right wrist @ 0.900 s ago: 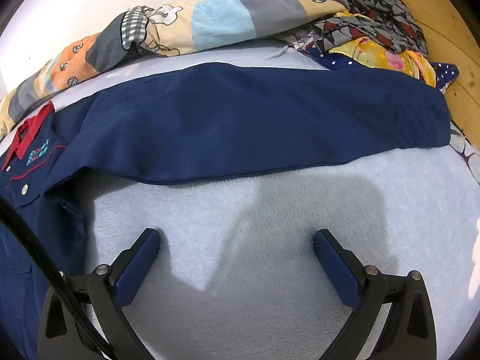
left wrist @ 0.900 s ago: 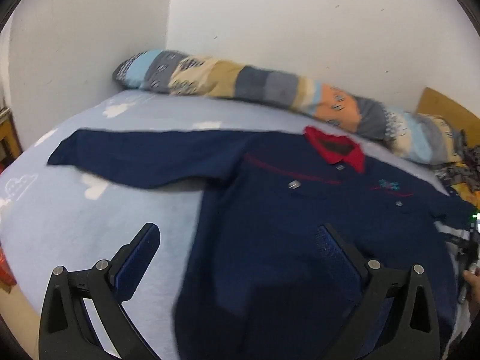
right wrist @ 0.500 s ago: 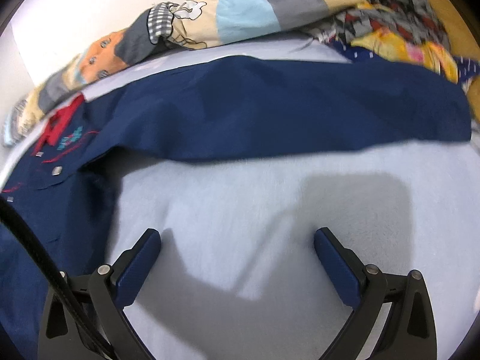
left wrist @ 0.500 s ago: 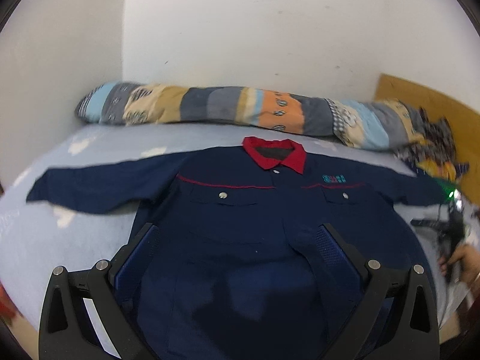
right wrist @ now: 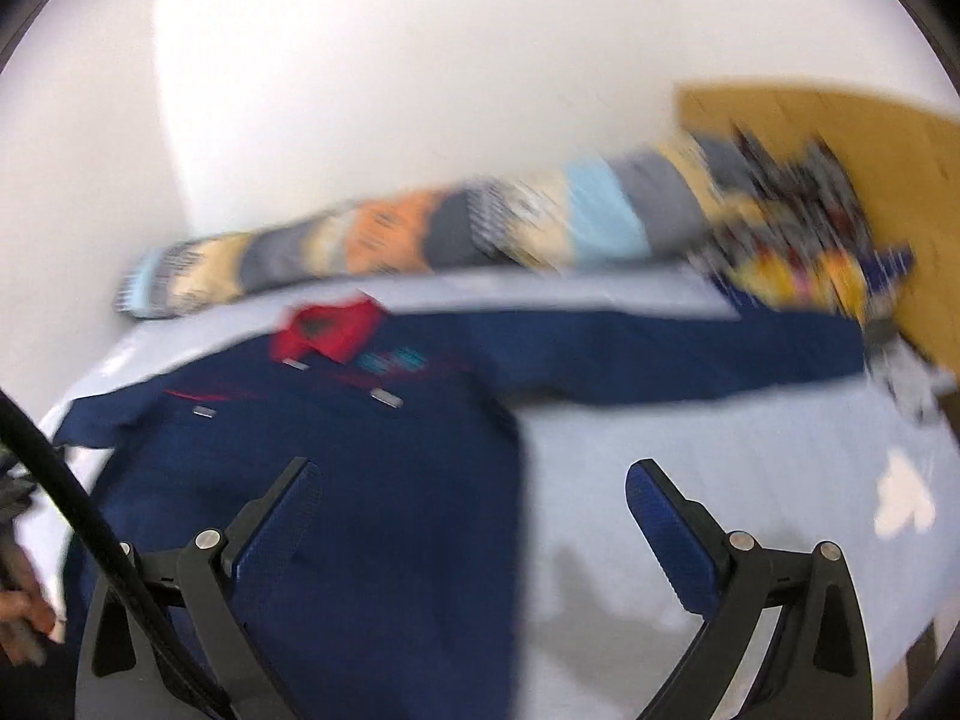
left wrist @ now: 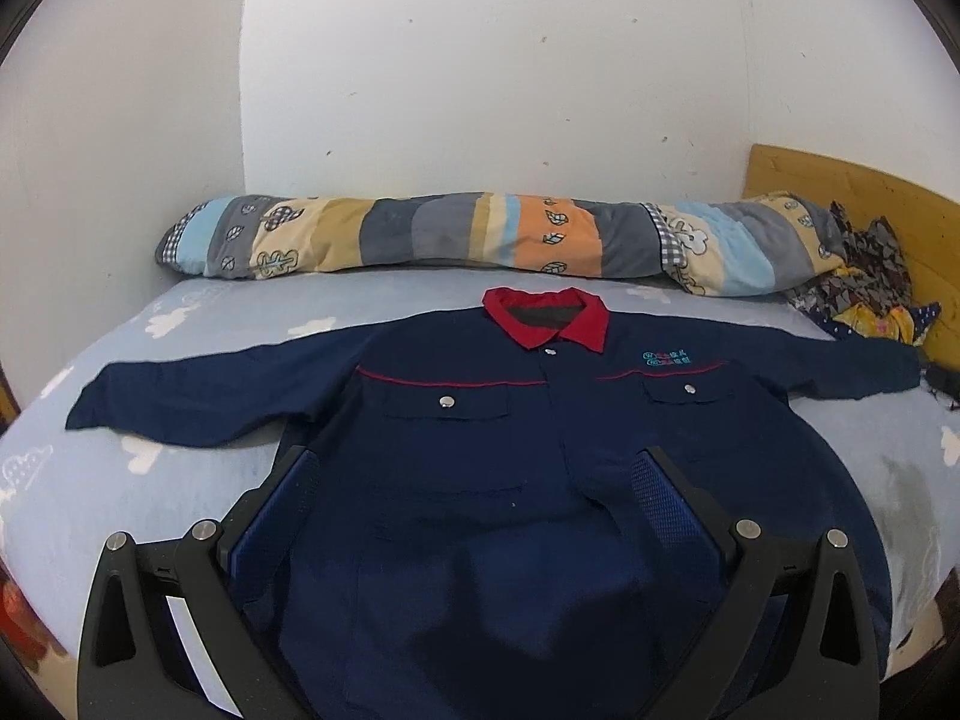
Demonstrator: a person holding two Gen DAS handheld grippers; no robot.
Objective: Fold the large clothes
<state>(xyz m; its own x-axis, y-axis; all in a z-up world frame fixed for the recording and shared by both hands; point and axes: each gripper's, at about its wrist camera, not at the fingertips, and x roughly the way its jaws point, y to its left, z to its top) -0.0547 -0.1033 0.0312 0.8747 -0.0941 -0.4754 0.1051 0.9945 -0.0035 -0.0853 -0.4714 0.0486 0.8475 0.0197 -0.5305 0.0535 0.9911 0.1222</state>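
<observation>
A navy long-sleeved work shirt with a red collar lies flat, front up, on the light blue bed, both sleeves spread sideways. My left gripper is open and empty, held above the shirt's lower body. The right wrist view is motion-blurred. It shows the same shirt and its right sleeve stretched out. My right gripper is open and empty above the shirt's right side edge.
A long patchwork quilt roll lies along the white wall at the back. A heap of patterned clothes sits at the back right by a wooden headboard. The bed sheet shows on both sides of the shirt.
Both grippers pulled back and lifted. The left view now frames the whole shirt centred. The right view swung left from the sleeve toward the shirt body and is blurred.
</observation>
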